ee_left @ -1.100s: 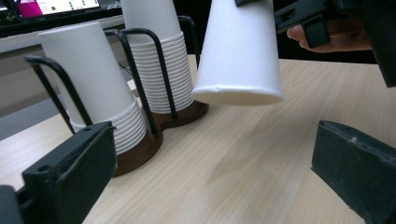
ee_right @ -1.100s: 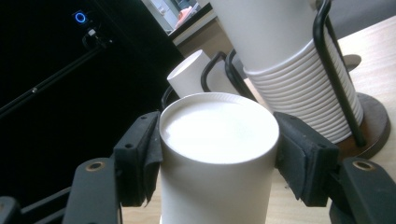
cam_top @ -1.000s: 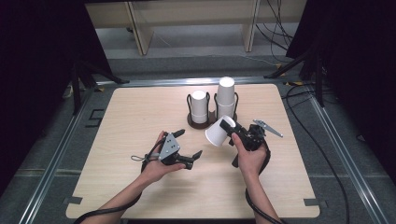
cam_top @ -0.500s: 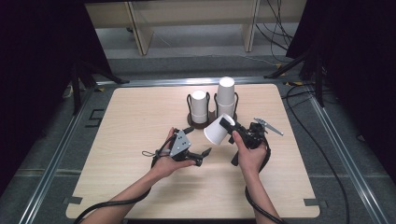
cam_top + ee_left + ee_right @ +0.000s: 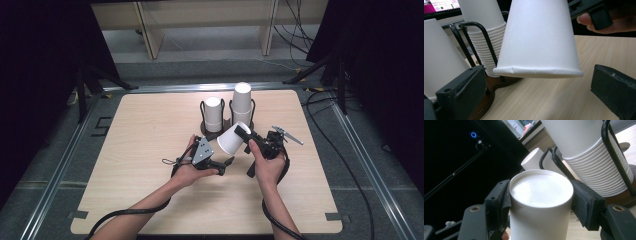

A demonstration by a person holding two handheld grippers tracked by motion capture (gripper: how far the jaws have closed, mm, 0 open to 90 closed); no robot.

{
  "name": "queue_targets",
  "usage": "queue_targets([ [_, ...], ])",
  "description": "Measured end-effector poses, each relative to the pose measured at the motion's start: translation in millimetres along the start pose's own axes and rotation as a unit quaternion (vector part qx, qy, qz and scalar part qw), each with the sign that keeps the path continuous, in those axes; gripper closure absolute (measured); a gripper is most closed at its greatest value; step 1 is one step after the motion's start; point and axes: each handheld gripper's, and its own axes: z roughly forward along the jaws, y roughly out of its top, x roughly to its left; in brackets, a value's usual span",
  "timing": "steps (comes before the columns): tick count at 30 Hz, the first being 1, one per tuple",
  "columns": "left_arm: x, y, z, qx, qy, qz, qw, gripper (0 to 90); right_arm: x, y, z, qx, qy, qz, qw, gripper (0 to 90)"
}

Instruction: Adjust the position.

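— Since you're reading the table from its left side, what comes first?

— Bare wood, then the left gripper (image 5: 220, 164), low over the table near the middle. Its jaws stand wide apart and hold nothing; in the left gripper view they flank the open rim of the paper cup (image 5: 539, 40) without touching it.

— Why spread like that?

— I judge it is lined up to take the cup by its wide end, so the gap has to be broader than the rim.

— And the cup itself?

— It hangs in the air just right of that gripper, tilted, mouth toward the left and down, in front of the holder. The right gripper (image 5: 245, 134) has it: its jaws are closed on the narrow end, one pad on each side of the cup's base (image 5: 541, 188). Gripping there leaves the rim free for the other hand, which looks like the reason.

— What else is around?

— Just beyond, a dark wire cup holder (image 5: 227, 125) with two stacks: the shorter stack (image 5: 213, 114) on the left, the taller stack (image 5: 242, 103) on the right. To the far right, table, then cables on the floor.

— Anything in the way?

— The holder's wire loops and the stacks sit very close behind the cup, so a push forward could knock them. The thin rim may also buckle if squeezed hard.
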Motion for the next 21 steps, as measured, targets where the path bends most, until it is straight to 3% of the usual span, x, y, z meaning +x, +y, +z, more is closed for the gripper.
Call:
queue_targets([
  [11, 0.5, 0.4, 4.2, -0.005, 0.004, 0.008, 0.9999, 0.4, 2.3, -4.1, 3.4, 0.008, 0.002, 0.008, 0.9999, 36.0],
  [12, 0.6, 0.6, 4.2, -0.003, 0.005, 0.01, 0.9999, 0.4, 2.3, -5.0, 4.2, 0.009, 0.0, 0.011, 0.9999, 36.0],
  [13, 0.5, 0.6, 4.5, -0.004, 0.005, 0.009, 0.9999, 0.8, 5.7, -5.5, 2.9, 0.017, 0.009, 0.033, 0.9993, 36.0],
  [14, 0.4, 0.5, 4.9, -0.004, 0.006, 0.009, 0.9999, 1.1, 3.1, -5.4, 3.7, 0.012, 0.003, 0.012, 0.9999, 36.0],
  [21, -0.3, -0.8, 6.5, -0.002, 0.006, 0.015, 0.9999, 6.8, 1.0, -6.0, 2.1, 0.013, 0.003, 0.014, 0.9998, 36.0],
])
